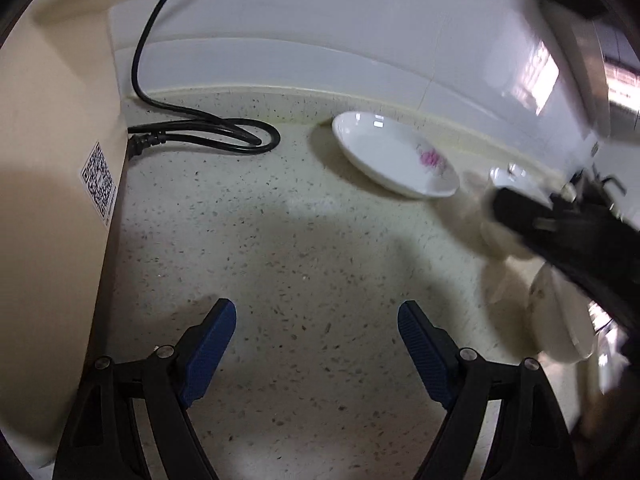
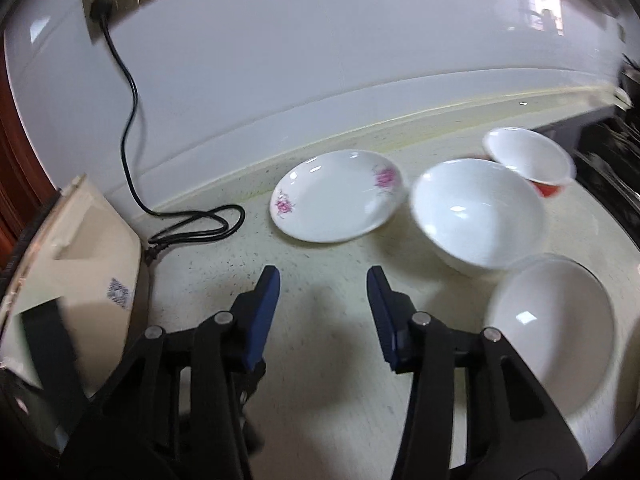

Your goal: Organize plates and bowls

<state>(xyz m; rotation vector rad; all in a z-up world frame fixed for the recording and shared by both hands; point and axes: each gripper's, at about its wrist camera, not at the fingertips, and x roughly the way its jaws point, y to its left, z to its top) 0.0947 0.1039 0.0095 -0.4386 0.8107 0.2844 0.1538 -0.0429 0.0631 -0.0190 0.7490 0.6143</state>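
Note:
A white plate with pink flowers [image 2: 336, 196] lies on the speckled counter [image 2: 320, 360] near the back wall; the left wrist view shows the same plate [image 1: 394, 154]. Right of it in the right wrist view stand a white bowl [image 2: 478, 216], a red-and-white bowl [image 2: 528, 160] behind it, and another white bowl [image 2: 552, 320] at the front right. My right gripper [image 2: 323, 280] is open above bare counter, short of the plate, nothing between its blue pads. My left gripper [image 1: 316, 318] is open wide over bare counter, holding nothing. The right gripper's black arm [image 1: 560, 232] crosses the left view, blurred.
A beige appliance [image 1: 52, 184] stands at the left, also seen as the beige appliance [image 2: 84, 248] in the right view. Its black cord [image 2: 192, 224] coils on the counter and runs up to a wall socket [image 2: 100, 8]. A dark stove edge [image 2: 616, 168] lies at far right.

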